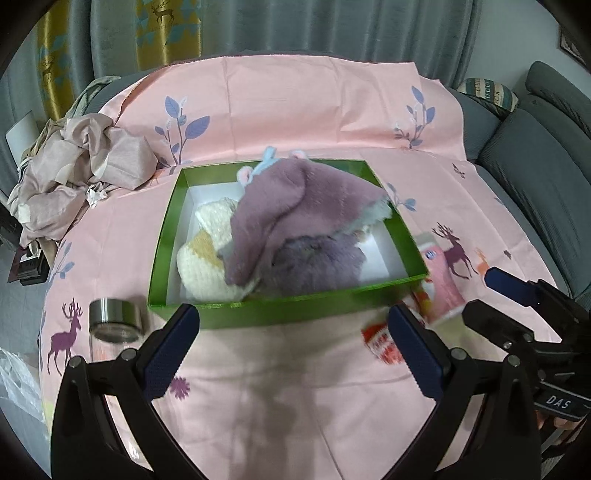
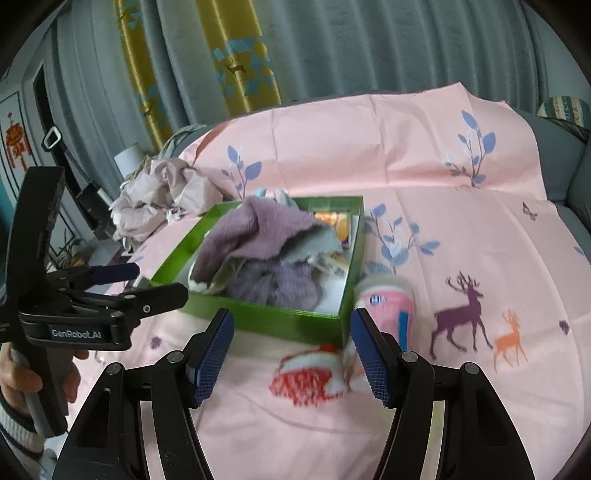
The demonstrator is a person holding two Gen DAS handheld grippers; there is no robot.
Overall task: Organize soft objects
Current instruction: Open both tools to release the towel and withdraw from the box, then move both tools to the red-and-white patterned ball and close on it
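Hovering wide open and empty, left tool (image 1: 293, 325) and right tool (image 2: 291, 325) sat over the pink sheet (image 1: 295, 110). Red-white sock (image 2: 310, 380) lay crosswise between right fingers. Beyond, green box (image 1: 258, 314) held mauve fuzzy sock (image 1: 288, 206), slanting upper-right.

Grey curtains (image 1: 332, 26), yellow deer-print panel (image 2: 243, 55); grey sofa (image 1: 546, 155), possibly.
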